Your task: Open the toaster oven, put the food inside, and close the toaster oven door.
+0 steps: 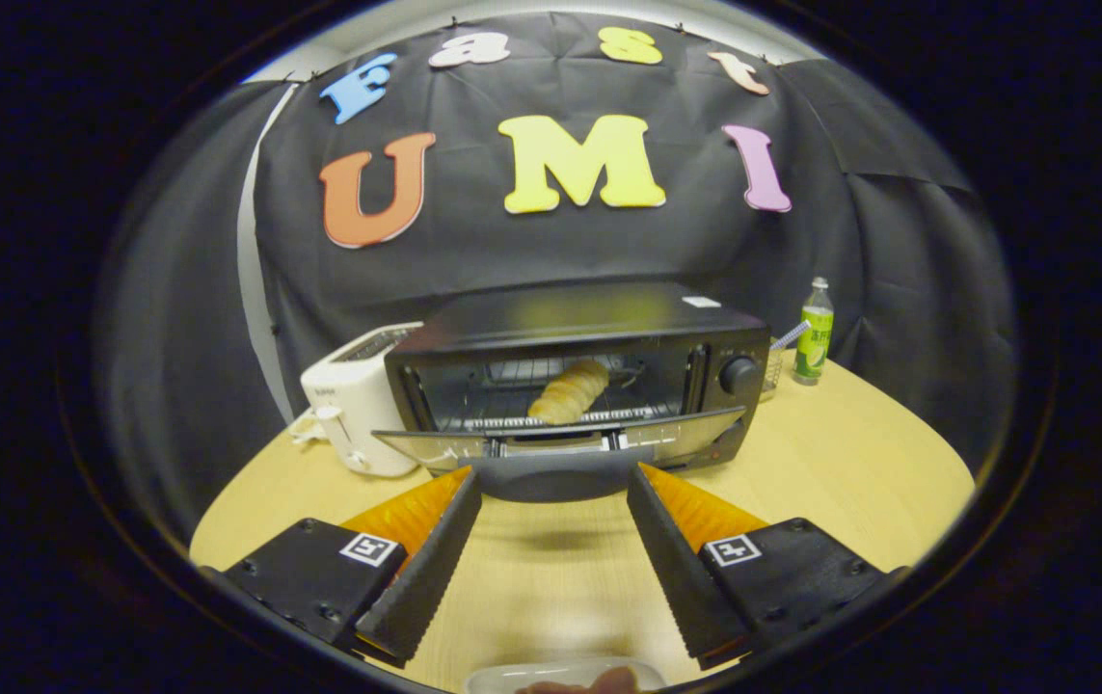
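One black toaster oven (575,386) with a drop-down glass door stands just ahead of the gripper (553,492), whose two black ridged fingers (430,564) are spread wide with nothing between them. One golden, ridged bread roll (568,390) lies on the oven's one wire rack. Two round black knobs (737,374) sit on the oven's right panel. One white pop-up toaster (358,395) stands left of the oven. One green plastic bottle (815,333) stands beyond it on the right. One pale wooden counter (849,453) carries them all. One clear plastic tray (560,675) lies behind the fingers.
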Motion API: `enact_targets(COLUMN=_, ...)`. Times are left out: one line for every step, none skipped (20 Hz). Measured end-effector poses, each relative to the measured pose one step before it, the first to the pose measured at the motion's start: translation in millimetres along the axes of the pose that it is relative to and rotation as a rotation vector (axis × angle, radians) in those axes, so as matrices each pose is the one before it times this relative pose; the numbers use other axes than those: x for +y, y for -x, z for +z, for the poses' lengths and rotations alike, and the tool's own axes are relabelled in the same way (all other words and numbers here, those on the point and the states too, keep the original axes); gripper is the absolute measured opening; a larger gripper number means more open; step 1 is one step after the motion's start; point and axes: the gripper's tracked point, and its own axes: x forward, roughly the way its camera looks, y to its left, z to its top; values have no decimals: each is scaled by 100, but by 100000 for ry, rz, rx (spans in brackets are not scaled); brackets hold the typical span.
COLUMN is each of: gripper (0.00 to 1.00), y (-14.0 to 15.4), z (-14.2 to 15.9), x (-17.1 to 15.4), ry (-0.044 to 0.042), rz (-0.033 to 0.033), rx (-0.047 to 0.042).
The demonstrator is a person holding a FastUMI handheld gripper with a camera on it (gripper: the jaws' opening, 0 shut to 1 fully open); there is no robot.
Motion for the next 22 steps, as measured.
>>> enact_targets(gripper=100, y=884, z=1305, x=64, ry=-61, rz=89, rx=-3520)
enact_targets(gripper=100, y=858, z=1303, x=53, ry=377, rz=-187, rx=-3667)
enact_targets(gripper=100, y=988, z=1120, x=73, ry=768, rz=-69, rx=-2804)
enact_targets(gripper=100, y=925, z=1059, x=41, ry=539, rz=55, rx=-2125)
enact_targets(gripper=100, y=1131, z=865, x=172, ry=300, rz=238, rx=-1559)
enact_targets(gripper=100, y=1103, z=874, x=116, ry=451, rz=131, rx=-1068)
enact_targets(gripper=100, y=1015, z=879, x=95, ry=819, rz=-267, rx=-1095)
enact_targets(gripper=100, y=1192, z=1072, x=48, ry=1218, rz=-416, rx=-1607)
enact_targets(gripper=100, y=1114, z=1050, x=139, ry=1078, rz=-197, rx=-2067)
enact_targets(gripper=100, y=1177, z=1051, x=-49, ry=1295, rz=-837, rx=-1832)
enact_targets(gripper=100, y=1274, z=1026, x=-142, ry=899, rz=-1172, rx=-1898)
enact_targets(gripper=100, y=1258, z=982, x=-33, ry=550, rz=-908, rx=-1426)
enact_targets(gripper=100, y=1326, z=871, x=34, ry=202, rz=-612, rx=-1289)
enact_targets(gripper=100, y=1285, z=741, x=53, ry=-18, rz=-101, rx=-624)
enact_targets(gripper=100, y=1237, z=529, x=223, ry=-129, rz=-117, rx=-384)
enact_targets(gripper=100, y=1258, z=477, x=-104, ry=138, rz=-1136, rx=84)
enact_targets(gripper=100, y=1112, z=615, x=-131, ry=1190, rz=-513, rx=-386)
enact_targets(gripper=100, y=1024, z=814, x=52, ry=1954, rz=166, rx=-939)
enact_targets(gripper=100, y=862, z=926, x=27, ry=892, rz=-442, rx=-2550)
enact_targets(gripper=100, y=880, z=861, x=121, ry=-206, rz=-94, rx=-2375)
enact_targets(gripper=100, y=1349, z=-57, x=118, ry=-966, rz=614, rx=-1162)
enact_targets(gripper=100, y=1244, z=213, x=542, ry=-1495, rz=1385, rx=-658)
